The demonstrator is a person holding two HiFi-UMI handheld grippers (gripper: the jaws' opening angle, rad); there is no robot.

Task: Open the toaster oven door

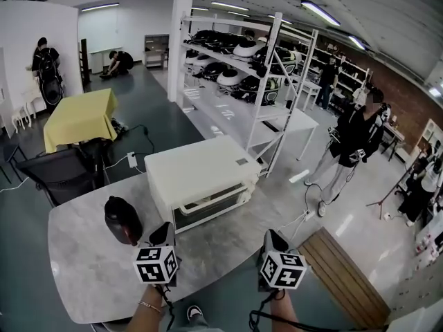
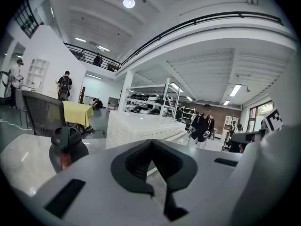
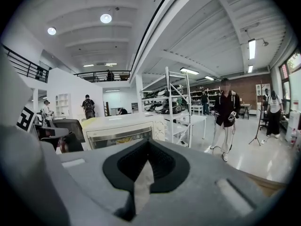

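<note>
A cream toaster oven (image 1: 201, 175) stands on the grey marble table (image 1: 83, 268) with its glass door (image 1: 208, 211) closed and facing me. My left gripper (image 1: 165, 232) hovers over the table just short of the oven's front left corner, jaws shut and empty. My right gripper (image 1: 271, 239) hangs at the table's near right edge, short of the oven's right end, also shut on nothing. In the right gripper view the oven (image 3: 124, 128) lies ahead to the left beyond the gripper (image 3: 148, 142). The left gripper view shows the oven (image 2: 141, 126) straight ahead past the gripper (image 2: 151, 141).
A black jug (image 1: 122, 220) stands on the table just left of my left gripper. Behind the table are a black chair (image 1: 62, 175) and a yellow-covered table (image 1: 79, 116). A white shelving rack (image 1: 256, 68), a standing person (image 1: 353, 144) and a wooden bench (image 1: 346, 275) lie to the right.
</note>
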